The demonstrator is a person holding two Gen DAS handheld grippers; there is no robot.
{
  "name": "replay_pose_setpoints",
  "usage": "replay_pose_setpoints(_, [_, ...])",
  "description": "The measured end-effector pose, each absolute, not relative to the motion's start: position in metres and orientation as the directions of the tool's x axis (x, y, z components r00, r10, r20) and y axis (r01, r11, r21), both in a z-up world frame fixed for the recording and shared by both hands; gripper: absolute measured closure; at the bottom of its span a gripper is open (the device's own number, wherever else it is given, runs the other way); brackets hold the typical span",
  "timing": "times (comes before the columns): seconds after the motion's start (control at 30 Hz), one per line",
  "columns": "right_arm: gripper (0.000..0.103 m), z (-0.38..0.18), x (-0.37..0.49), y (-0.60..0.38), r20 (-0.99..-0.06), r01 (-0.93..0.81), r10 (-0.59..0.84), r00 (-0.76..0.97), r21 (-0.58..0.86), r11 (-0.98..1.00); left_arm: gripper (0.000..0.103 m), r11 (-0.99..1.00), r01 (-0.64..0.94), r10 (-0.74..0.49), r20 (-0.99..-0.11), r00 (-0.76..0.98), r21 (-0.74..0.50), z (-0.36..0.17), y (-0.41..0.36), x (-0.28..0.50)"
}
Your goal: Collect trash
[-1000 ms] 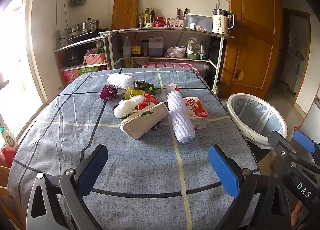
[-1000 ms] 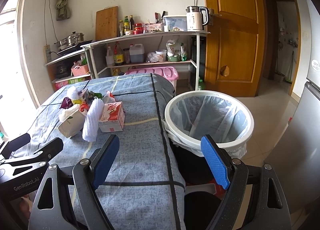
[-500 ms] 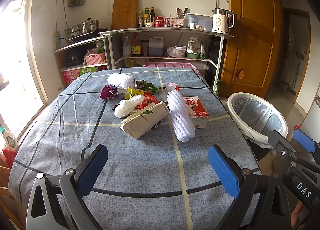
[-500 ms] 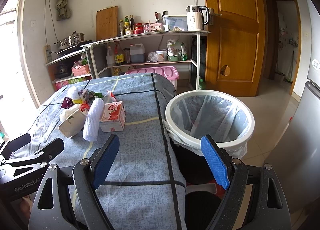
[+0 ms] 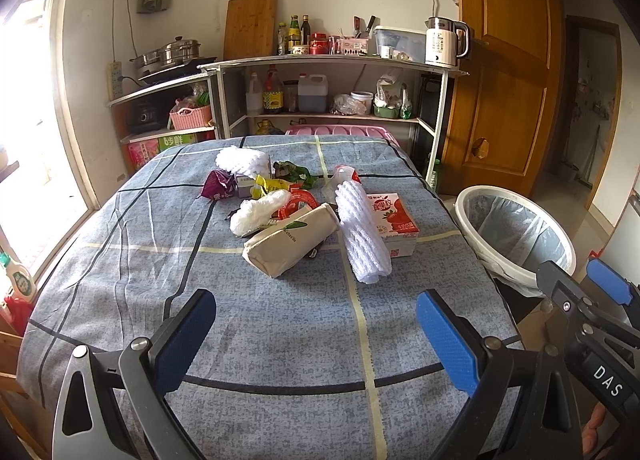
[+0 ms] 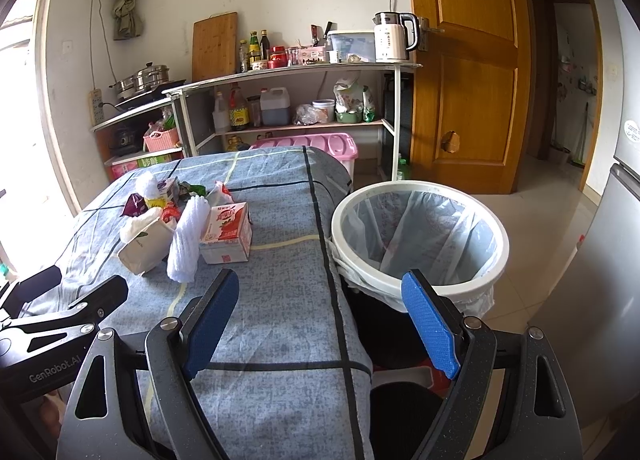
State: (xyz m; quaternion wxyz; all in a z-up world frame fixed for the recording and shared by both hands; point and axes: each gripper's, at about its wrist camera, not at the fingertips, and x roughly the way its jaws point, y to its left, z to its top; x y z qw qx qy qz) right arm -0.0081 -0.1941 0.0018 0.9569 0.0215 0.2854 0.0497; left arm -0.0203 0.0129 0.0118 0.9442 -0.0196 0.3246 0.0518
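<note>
A pile of trash lies mid-table: a red strawberry milk carton (image 5: 394, 220), a beige tissue pack (image 5: 290, 238), a rolled white cloth (image 5: 362, 236), a purple wrapper (image 5: 218, 185), a green wrapper (image 5: 294, 171) and a white crumpled wad (image 5: 262, 210). The carton (image 6: 226, 234) also shows in the right wrist view. A white bin (image 5: 516, 238) with a clear liner stands right of the table (image 6: 420, 232). My left gripper (image 5: 316, 334) is open and empty over the near table. My right gripper (image 6: 320, 322) is open and empty at the table's right edge.
The table carries a blue checked cloth (image 5: 120, 244). A metal shelf (image 5: 332, 88) with bottles, a kettle and pots stands behind it. A pink bin lid (image 6: 308, 140) and a wooden door (image 6: 468, 72) are beyond. A grey fridge (image 6: 604, 260) is at far right.
</note>
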Motion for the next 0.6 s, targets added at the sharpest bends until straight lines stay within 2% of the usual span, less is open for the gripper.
replay_pose_setpoints(0.6, [0.019,-0.0009,-0.0063,-0.1913,-0.552,-0.086,0.108,0.827,0.067,0.994,0.001,0.993,-0.115,0.086,-0.621,0.779,-0.006,0.0100,0.0182,-0.0199])
